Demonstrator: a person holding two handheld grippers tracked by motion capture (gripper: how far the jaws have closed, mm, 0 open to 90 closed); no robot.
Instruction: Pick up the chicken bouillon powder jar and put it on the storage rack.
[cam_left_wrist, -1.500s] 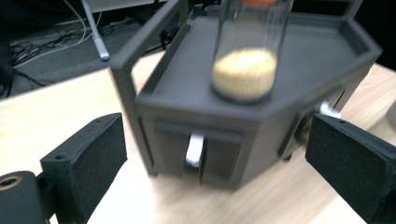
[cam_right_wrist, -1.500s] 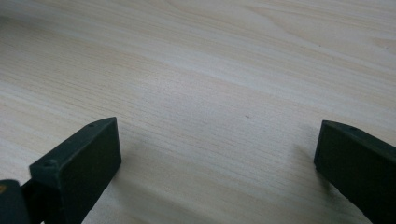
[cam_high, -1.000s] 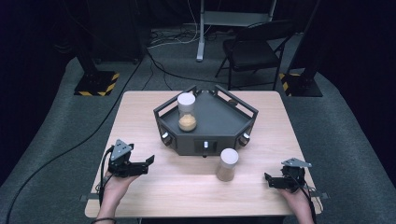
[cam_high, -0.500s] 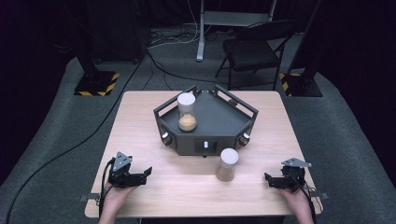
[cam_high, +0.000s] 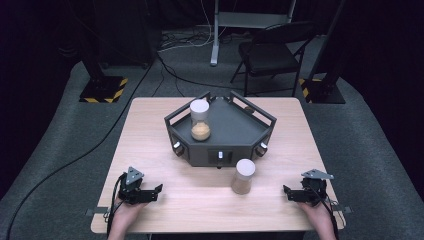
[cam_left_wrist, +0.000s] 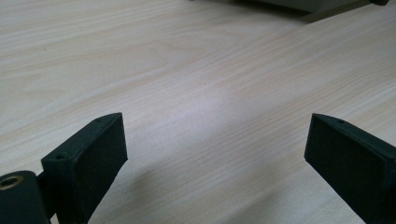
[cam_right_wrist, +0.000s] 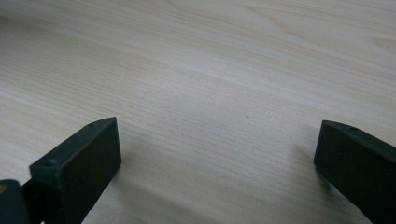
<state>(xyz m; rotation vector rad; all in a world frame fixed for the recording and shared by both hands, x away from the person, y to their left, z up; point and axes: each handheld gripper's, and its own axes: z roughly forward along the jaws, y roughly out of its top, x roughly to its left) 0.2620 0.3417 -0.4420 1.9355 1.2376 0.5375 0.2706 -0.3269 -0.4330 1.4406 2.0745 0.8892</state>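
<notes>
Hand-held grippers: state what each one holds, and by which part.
Nothing is held. The left hand-held gripper and right hand-held gripper are open over bare table.

The high view looks forward and down from above your side of the surface, far enough back to take in all of it plus the floor and a chair in the upper frame. Your left hand-held gripper sits lower left, your right hand-held gripper lower right. Each gripper view rides low and close, looking along its own wide-apart jaws at bare wood grain. All three views share that surface.
</notes>
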